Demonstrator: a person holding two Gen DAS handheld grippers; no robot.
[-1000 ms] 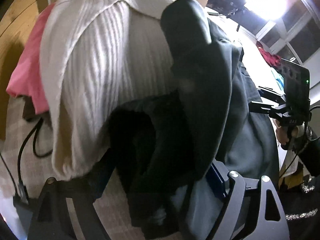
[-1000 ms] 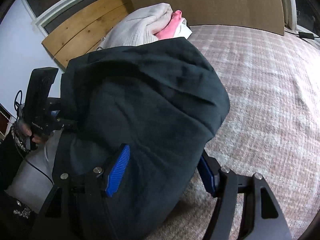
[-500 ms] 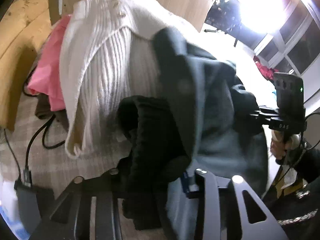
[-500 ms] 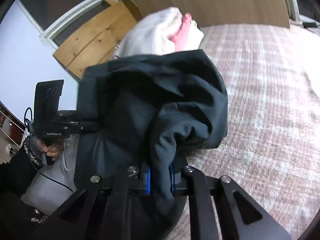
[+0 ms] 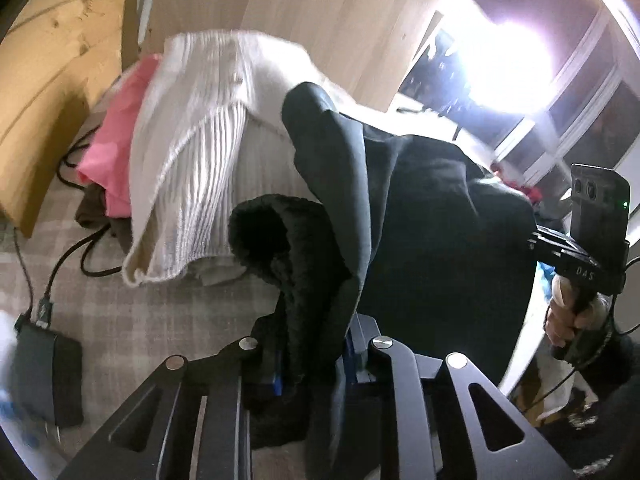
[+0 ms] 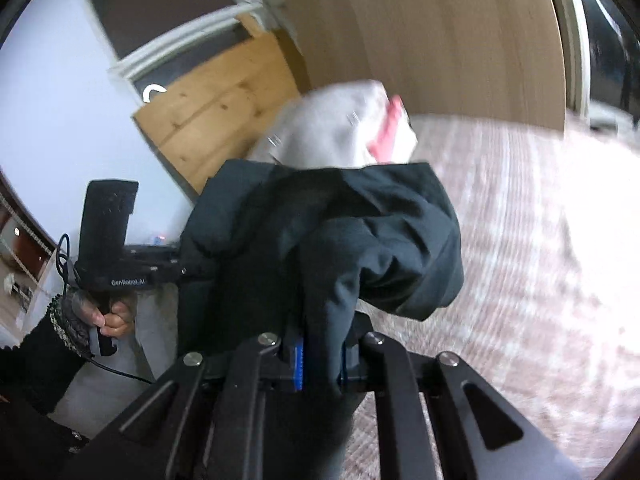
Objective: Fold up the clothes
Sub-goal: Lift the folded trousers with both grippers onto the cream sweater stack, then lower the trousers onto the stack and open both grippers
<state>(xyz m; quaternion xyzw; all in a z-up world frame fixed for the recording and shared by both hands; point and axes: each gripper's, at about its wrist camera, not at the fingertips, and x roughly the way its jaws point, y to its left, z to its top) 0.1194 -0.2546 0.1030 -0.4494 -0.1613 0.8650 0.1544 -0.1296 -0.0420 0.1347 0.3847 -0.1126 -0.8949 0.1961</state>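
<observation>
Your left gripper (image 5: pixel 316 364) is closing on a fold of the dark garment (image 5: pixel 432 232), and the blue pads already press the fleecy black lining between them. Your right gripper (image 6: pixel 320 364) is clamped on another fold of the same garment (image 6: pixel 320 240), the cloth pinched tight between its blue pads.

The garment hangs bunched between your two grippers, above the checked bedcover (image 5: pixel 168 312). In the left view its smooth shell drapes over the fleecy inner side and spreads away to the right, where your right hand (image 5: pixel 568 312) grips its handle. In the right view the cloth bulges out in a rounded lump over the cover (image 6: pixel 520 260), and your left hand (image 6: pixel 116 316) grips its handle at the left edge, a dark sleeve (image 6: pixel 36 356) below it.

Behind the garment lies a pile of clothes: a cream ribbed knit (image 5: pixel 200 152) on top, a pink piece (image 5: pixel 116 148) beside it, a brown piece (image 5: pixel 96 212) underneath. The garment's upper edge touches or overlaps the knit in the left view; you cannot tell which.

A black cable (image 5: pixel 68 256) runs across the cover to a dark power bank (image 5: pixel 44 376) at the lower left. A wooden headboard (image 5: pixel 340 12) stands behind the pile
</observation>
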